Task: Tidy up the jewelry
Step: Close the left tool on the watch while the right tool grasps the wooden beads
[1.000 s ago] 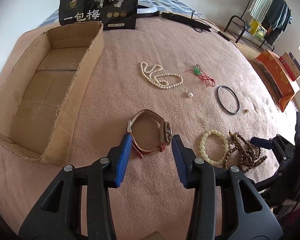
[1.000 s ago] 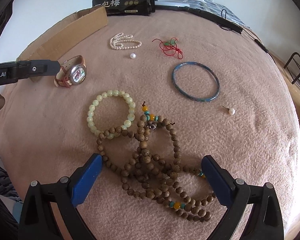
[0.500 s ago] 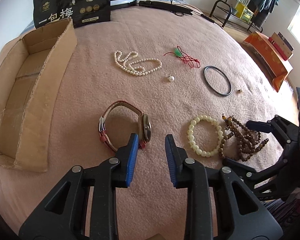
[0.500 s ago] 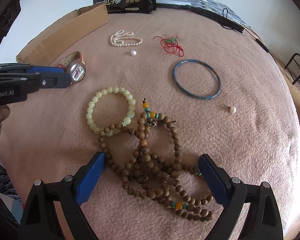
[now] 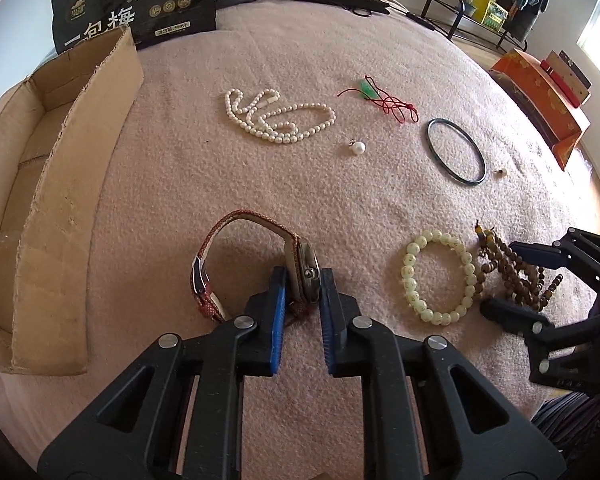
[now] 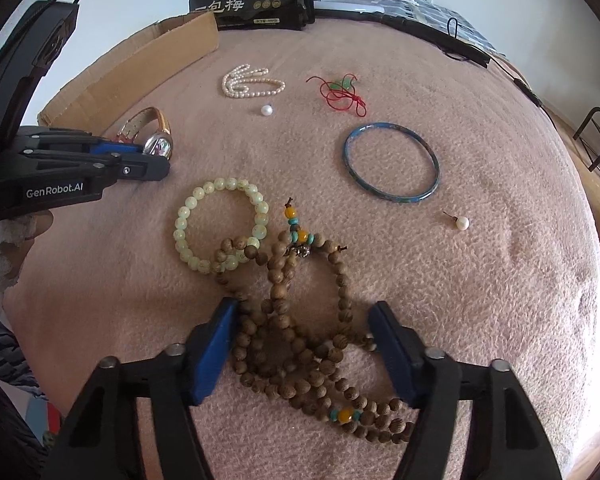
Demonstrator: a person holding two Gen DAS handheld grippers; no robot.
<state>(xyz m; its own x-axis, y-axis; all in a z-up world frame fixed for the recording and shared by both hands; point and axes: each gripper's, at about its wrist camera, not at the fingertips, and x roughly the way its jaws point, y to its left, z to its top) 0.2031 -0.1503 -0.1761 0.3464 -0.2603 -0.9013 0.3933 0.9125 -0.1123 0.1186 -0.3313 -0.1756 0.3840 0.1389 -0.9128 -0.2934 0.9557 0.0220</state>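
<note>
Nearest in the left wrist view, the left gripper [image 5: 303, 280] has its blue-padded jaws drawn in on the case of the red-strapped silver wristwatch [image 5: 302, 272], which stands on edge on the pink fleece blanket [image 5: 220, 168]; gripping the rigid case rather than the floppy strap looks like the surer hold for lifting. In the right wrist view, the right gripper [image 6: 304, 320] sits low with its jaws apart, straddling the heap of brown wooden prayer beads [image 6: 296, 320], apparently placed so that closing would gather several strands at once. Just beyond, the pale green beaded bracelet [image 6: 220, 226] lies flat, a loop of the wooden beads overlapping its near edge, so lifting one may drag the other. Farther out lie the dark blue bangle [image 6: 392, 168], a loose pearl stud [image 6: 462, 223], a second loose pearl [image 6: 266, 110], the white pearl necklace [image 6: 248, 82] and the red cord with a green pendant [image 6: 340, 90]. The open cardboard box [image 5: 72, 184], standing left of the watch, is the likely destination.
</note>
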